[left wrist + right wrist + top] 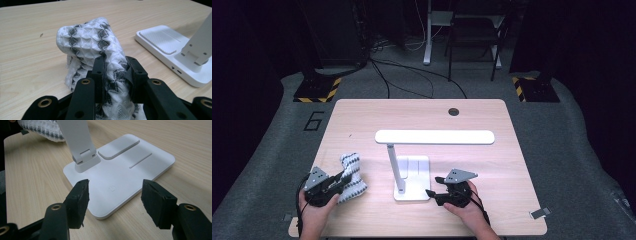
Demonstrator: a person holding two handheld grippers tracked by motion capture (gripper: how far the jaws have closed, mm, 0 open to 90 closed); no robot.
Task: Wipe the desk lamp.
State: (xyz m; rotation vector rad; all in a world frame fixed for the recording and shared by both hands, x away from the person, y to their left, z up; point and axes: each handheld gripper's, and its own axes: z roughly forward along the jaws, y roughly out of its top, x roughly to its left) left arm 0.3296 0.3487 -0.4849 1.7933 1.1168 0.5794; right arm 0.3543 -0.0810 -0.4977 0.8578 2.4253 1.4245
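A white cloth with a black zigzag pattern [352, 170] lies bunched at the table's front left. My left gripper [343, 178] is shut on one end of it. In the left gripper view the cloth [90, 40] rises between the two black pads and folds over ahead of my left gripper [115, 72]. A white desk lamp [412, 177] stands at the front middle, its long head [434, 136] level above the table. My right gripper [430, 192] is open just right of the lamp's base. The base [120, 170] lies flat ahead of my right gripper [116, 192], and nothing is between its jaws.
The wooden table [492, 165] has a round cable hole [454, 111] near its far edge. The lamp's base [162, 42] sits close to the right of the cloth. Beyond the table are cables, a chair and striped stand feet [317, 90] on the floor.
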